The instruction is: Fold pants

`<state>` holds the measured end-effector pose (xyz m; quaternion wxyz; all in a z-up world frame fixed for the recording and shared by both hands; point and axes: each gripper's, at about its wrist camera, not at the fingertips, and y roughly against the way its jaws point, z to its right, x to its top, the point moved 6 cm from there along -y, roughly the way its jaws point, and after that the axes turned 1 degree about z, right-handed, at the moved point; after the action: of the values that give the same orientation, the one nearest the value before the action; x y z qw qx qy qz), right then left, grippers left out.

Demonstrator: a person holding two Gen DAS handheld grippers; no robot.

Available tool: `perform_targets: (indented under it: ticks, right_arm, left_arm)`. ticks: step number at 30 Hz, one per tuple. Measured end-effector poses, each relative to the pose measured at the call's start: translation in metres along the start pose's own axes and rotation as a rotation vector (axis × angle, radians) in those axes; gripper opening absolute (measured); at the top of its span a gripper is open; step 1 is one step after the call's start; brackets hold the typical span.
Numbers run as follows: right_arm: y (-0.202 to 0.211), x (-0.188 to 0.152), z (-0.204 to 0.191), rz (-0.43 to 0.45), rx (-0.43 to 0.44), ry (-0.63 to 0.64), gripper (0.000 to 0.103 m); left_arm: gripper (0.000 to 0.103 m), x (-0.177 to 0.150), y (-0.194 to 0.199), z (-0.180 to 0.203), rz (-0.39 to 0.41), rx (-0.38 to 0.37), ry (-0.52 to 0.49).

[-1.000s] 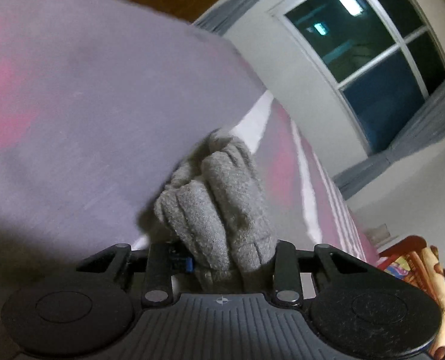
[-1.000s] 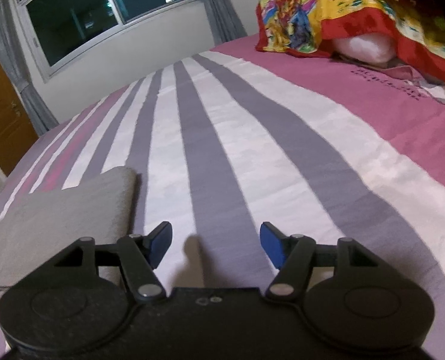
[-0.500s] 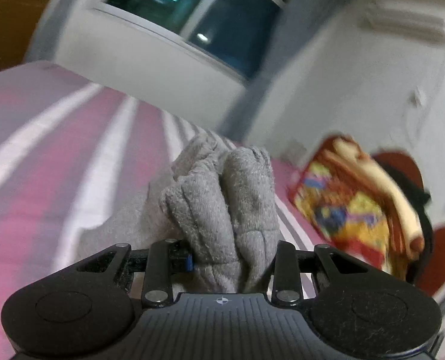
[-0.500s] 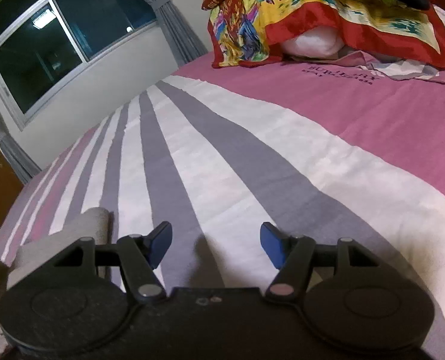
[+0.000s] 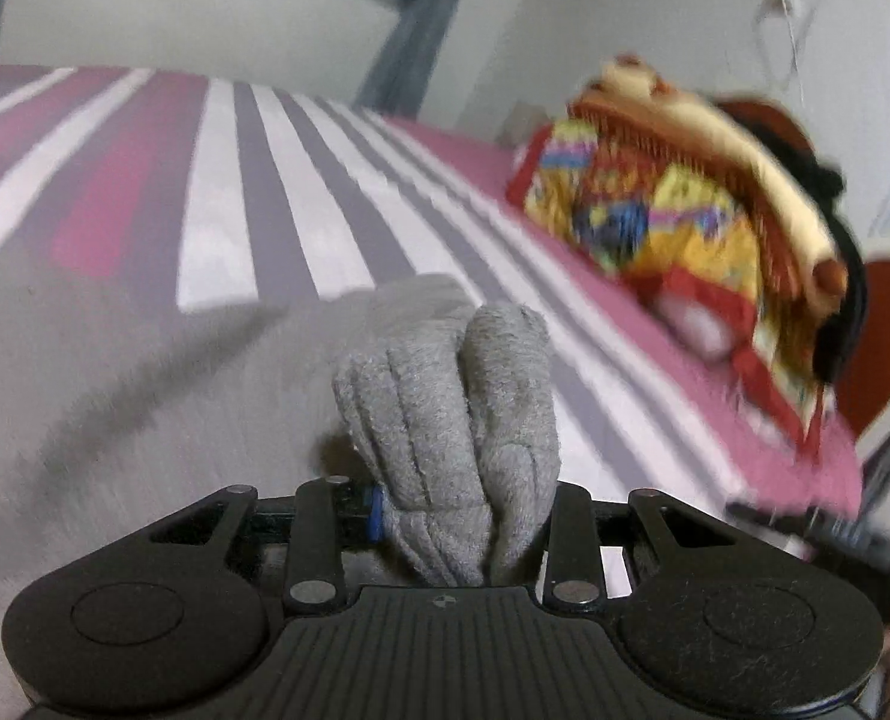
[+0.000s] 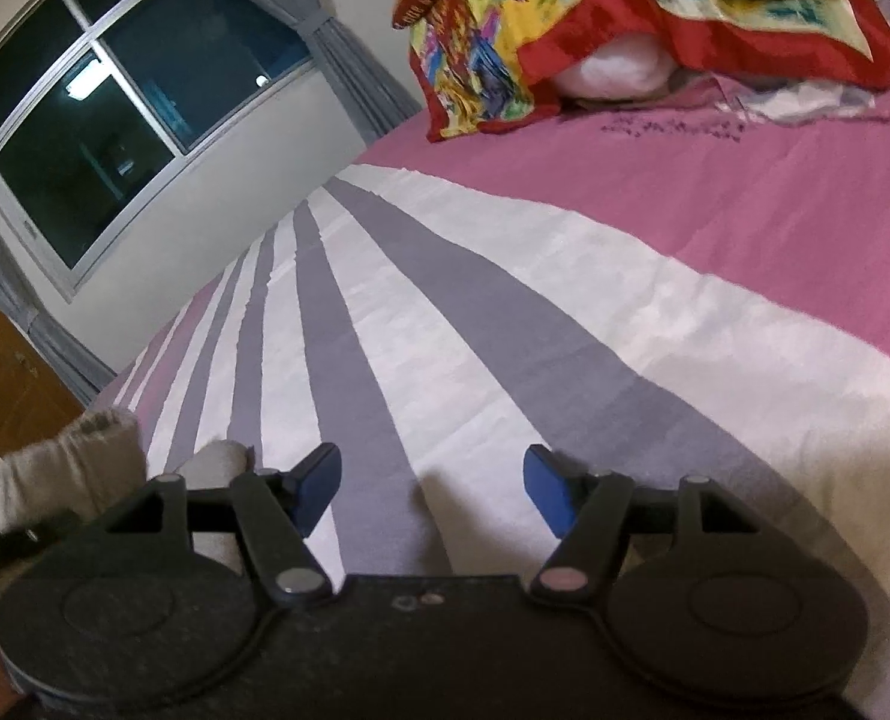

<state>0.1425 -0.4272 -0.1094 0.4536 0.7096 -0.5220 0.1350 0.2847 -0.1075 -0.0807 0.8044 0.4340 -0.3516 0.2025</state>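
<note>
My left gripper (image 5: 463, 510) is shut on a thick bunch of the grey fleece pants (image 5: 451, 396). The rest of the pants spreads blurred over the bed at lower left in the left wrist view. In the right wrist view the pants (image 6: 73, 462) rise as a bunched fold at the far left, beside the gripper body. My right gripper (image 6: 430, 486) stands open just above the striped bedsheet (image 6: 445, 330), its blue pads (image 6: 319, 480) apart with nothing between them.
A colourful red and yellow blanket (image 6: 595, 18) lies piled over a white pillow (image 6: 613, 72) at the head of the bed. A dark window (image 6: 115, 120) with grey curtains and a wooden door (image 6: 1, 366) stand beyond the bed's far side.
My left gripper has swung across the bed with the bunched pants, its view turning from the grey side toward the pillows. The right gripper rolled a little and the pants rose at its left.
</note>
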Motion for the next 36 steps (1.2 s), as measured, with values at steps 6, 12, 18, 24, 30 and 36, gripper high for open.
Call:
perform_targets:
  ticks: [6, 12, 18, 24, 30, 36]
  right_arm:
    - [0.000, 0.000, 0.002, -0.003, 0.002, -0.021, 0.067]
    - [0.025, 0.001, -0.003, 0.065, 0.005, -0.012, 0.068]
    - [0.064, -0.010, -0.027, 0.108, 0.090, 0.097, 0.071]
    - [0.070, -0.018, -0.049, 0.096, 0.089, 0.210, 0.071]
    - [0.052, -0.036, -0.086, 0.013, 0.141, 0.206, 0.065]
    - [0.026, -0.072, -0.169, -0.076, 0.272, 0.303, 0.048]
  left_arm:
    - [0.099, -0.014, -0.014, 0.021, -0.070, -0.129, 0.009]
    - [0.099, -0.008, 0.009, 0.031, 0.016, -0.045, -0.020]
    - [0.099, -0.006, 0.099, -0.027, 0.183, 0.156, 0.030]
    - [0.098, -0.065, 0.211, -0.120, 0.281, 0.439, 0.144]
    - [0.098, -0.123, 0.214, -0.139, 0.182, 0.465, 0.124]
    - [0.098, -0.112, 0.177, -0.144, 0.179, 0.435, 0.106]
